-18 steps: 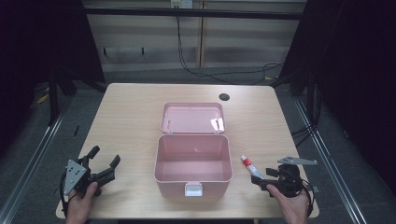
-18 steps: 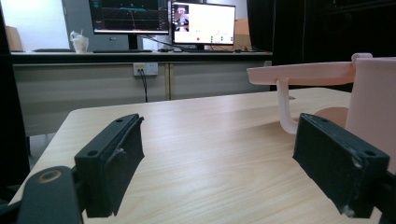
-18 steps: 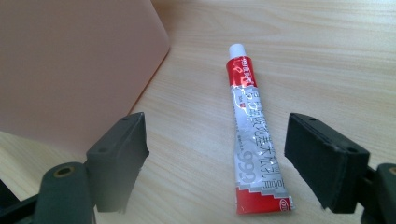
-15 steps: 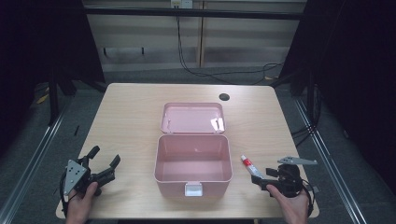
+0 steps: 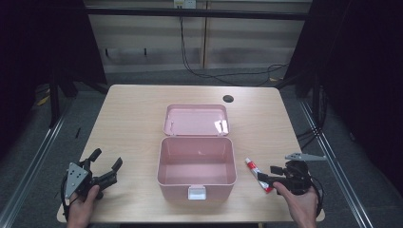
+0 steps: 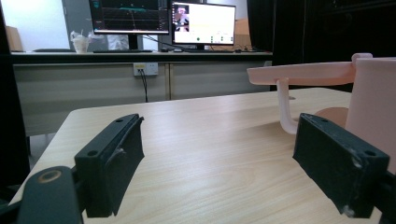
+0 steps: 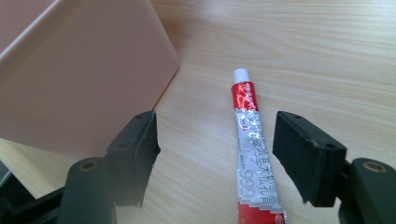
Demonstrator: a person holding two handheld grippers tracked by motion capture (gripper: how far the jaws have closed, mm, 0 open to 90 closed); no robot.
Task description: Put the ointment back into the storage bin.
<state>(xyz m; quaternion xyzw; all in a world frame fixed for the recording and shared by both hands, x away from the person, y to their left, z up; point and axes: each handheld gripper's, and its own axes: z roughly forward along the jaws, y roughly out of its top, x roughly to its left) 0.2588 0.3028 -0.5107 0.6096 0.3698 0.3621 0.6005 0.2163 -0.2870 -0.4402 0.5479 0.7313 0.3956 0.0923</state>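
Red-and-silver tube (image 7: 249, 140) flat on the light wood surface (image 5: 133, 123), white cap away from the right gripper (image 7: 219, 154), lying between its wide-spread fingers (image 7: 306, 149), touching neither. Just beside the open pink box (image 5: 196, 164), lid (image 5: 196, 119) laid back. Left gripper (image 5: 102, 167) also spread wide, holding nothing. Monitors (image 6: 163, 18) on a desk beyond.

Table (image 5: 133, 118) under me looks like pale wood-grain laminate, smooth w/ a soft sheen. Pink box (image 5: 196, 164) reads as plastic, smooth, semi-matt; lid (image 5: 196, 119) catches a couple glossy glints. Tube (image 7: 250, 140) is shiny, foil-like & crinkled, white plastic cap. My right gripper (image 7: 215, 156) & left gripper (image 6: 219, 163) have matt black pads, a bit scuffed at the edges
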